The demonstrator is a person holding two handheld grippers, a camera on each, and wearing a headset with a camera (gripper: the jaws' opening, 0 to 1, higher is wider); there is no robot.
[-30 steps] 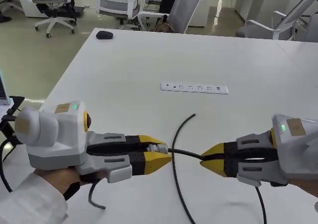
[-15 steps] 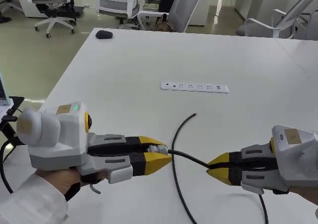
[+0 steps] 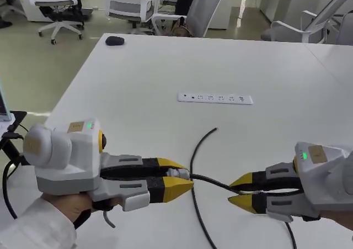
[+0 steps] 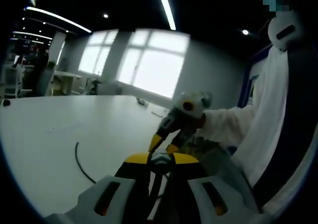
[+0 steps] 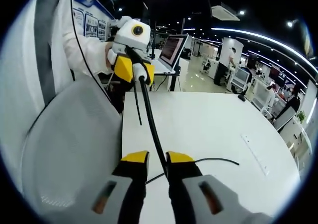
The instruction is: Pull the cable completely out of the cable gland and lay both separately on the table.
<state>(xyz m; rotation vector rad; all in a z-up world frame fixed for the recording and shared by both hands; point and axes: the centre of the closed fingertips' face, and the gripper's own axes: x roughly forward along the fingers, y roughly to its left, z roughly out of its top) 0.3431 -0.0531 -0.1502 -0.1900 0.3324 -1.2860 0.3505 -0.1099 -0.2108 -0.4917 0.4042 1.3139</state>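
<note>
a: what is the left gripper [image 3: 189, 177] doing, nearest the person?

b: it is hovering low over the wide white table [image 3: 138, 83], with a white sleeve [image 3: 33, 229] showing behind it. its yellow-tipped jaws are clamping tight on the small pale grey cable gland [image 3: 179, 174]. the gland is sitting right at the jaw tips, off the table

a: and the thin black cable [image 3: 212, 180]?

b: it is coming straight out of the gland, not yet pulled free, and running across the short gap to the right gripper [image 3: 230, 190], which is pointing back at the left one. the cable is passing between the right gripper's jaws. they are standing narrowly apart, and in the right gripper view a slit of table is showing on one side of the cable

a: is anything lying under them?

b: a longer black run of cable is lying on the table, crossing beneath the held stretch and curving away. its free end is pointing toward the long white power strip [image 3: 215, 98]. i cannot tell how that run is joining the held part

a: and further out?

b: a small black mouse [image 3: 115, 40] is sitting near the far edge of the table, and white office chairs [image 3: 129, 3] are standing on the floor beyond it
</note>
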